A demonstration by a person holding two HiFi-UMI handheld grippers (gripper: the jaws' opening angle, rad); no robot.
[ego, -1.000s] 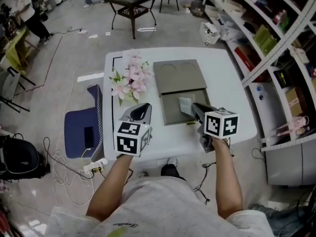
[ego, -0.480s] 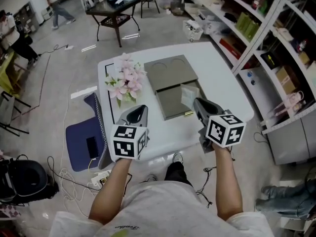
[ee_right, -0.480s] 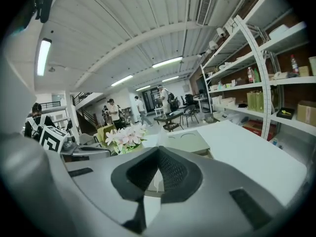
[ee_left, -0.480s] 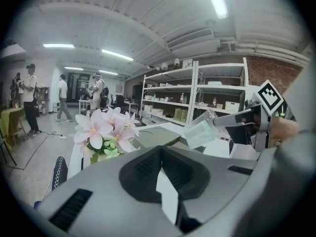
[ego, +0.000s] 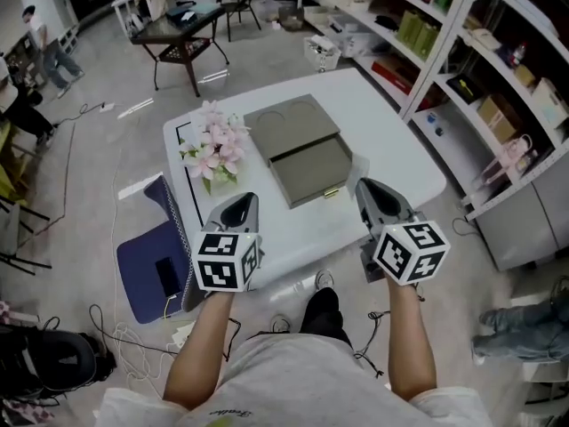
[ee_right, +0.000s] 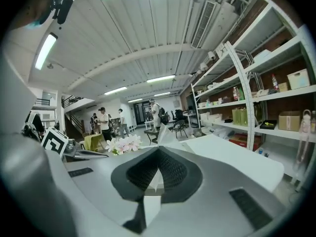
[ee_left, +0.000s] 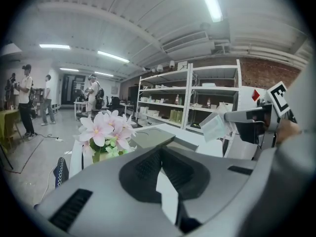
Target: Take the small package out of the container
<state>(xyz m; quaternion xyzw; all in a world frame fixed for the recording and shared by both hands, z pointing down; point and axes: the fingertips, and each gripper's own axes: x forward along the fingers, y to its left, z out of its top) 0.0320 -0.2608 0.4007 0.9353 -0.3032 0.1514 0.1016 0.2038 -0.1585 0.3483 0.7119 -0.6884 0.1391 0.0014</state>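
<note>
The grey container (ego: 308, 171) lies open in the middle of the white table (ego: 391, 140), its lid (ego: 289, 123) folded back. My right gripper (ego: 364, 185) is raised off the container's right side and is shut on the small pale package (ego: 359, 165). From the left gripper view the package (ee_left: 217, 125) hangs in the air from the right gripper's tip. In the right gripper view its thin white edge (ee_right: 162, 132) sticks out past the jaws of the right gripper (ee_right: 157, 154). My left gripper (ego: 246, 200) hovers over the table's front left, shut and holding nothing (ee_left: 160, 152).
A pot of pink flowers (ego: 211, 148) stands on the table left of the container. Shelving (ego: 462, 52) runs along the right side. A blue bag (ego: 156, 261) and cables lie on the floor to the left. People stand in the far background (ee_left: 24, 98).
The right gripper has carried the package from over the container's tray up and to the right, clear of the box. The left gripper has hardly moved. My head view has swung.
</note>
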